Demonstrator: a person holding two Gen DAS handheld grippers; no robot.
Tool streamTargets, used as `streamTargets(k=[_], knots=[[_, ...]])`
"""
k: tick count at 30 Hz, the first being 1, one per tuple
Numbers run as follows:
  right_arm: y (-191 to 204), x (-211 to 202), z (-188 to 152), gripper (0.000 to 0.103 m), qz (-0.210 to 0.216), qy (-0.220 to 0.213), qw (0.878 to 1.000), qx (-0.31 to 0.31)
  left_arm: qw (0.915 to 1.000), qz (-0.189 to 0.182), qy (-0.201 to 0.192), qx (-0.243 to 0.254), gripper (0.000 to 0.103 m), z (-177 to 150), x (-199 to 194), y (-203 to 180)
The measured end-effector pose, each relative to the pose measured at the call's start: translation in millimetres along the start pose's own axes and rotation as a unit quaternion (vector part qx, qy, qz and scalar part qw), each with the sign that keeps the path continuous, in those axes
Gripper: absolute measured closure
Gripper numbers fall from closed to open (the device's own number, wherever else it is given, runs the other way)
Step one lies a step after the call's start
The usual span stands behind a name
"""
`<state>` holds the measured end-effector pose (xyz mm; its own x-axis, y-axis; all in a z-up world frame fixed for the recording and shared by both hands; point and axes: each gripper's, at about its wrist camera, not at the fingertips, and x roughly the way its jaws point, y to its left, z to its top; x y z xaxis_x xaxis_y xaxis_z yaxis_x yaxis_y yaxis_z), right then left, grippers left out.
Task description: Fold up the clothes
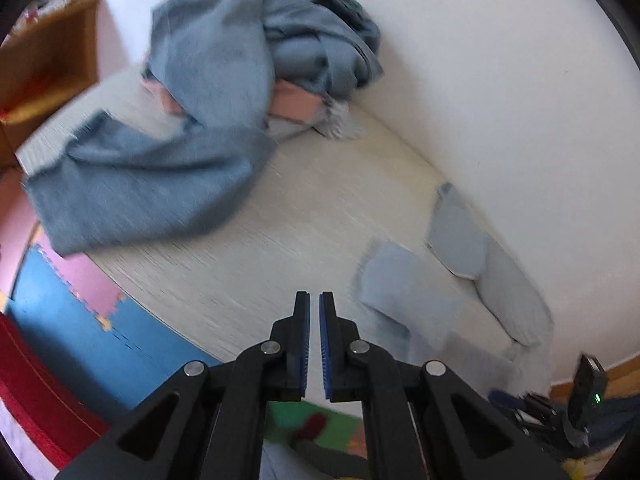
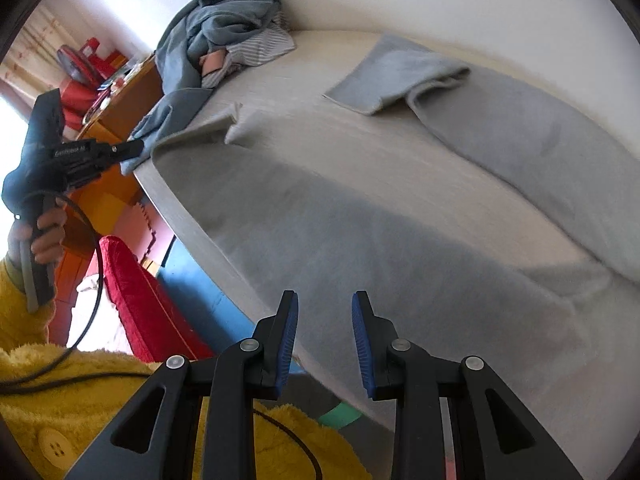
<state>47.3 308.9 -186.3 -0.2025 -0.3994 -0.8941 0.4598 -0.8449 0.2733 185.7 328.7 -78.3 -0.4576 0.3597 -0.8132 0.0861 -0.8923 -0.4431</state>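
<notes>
Left gripper shut, side lettering too blurred to read

You've got two grippers in play, the left gripper and the right gripper. One table, with one pale grey garment spread flat on it. One heap of clothes at the far end, can't count what's in it, though one big blue-grey piece trails out. One red cushion.
</notes>
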Motion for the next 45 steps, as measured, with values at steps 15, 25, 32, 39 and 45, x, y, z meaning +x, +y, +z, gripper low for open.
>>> streamTargets(k=[15,25,32,39,45], knots=[[25,53,124,0.064,0.169,0.061,0.979,0.093,0.9979,-0.035,0.032,0.044,0.08,-23,12,-32],[113,12,138,0.102,0.19,-0.047,0.98,-0.035,0.9996,-0.006,0.008,-0.026,0.08,-34,-17,24],[122,19,142,0.098,0.161,-0.027,0.986,-0.036,0.9995,0.003,0.008,-0.029,0.08,-35,-22,30],[32,61,139,0.077,0.116,0.054,0.986,0.109,0.9983,-0.026,0.029,0.045,0.08,-28,-4,-18],[32,90,137,0.072,0.14,0.102,0.978,0.12,0.9971,-0.034,0.043,0.054,0.08,-28,7,-26]])
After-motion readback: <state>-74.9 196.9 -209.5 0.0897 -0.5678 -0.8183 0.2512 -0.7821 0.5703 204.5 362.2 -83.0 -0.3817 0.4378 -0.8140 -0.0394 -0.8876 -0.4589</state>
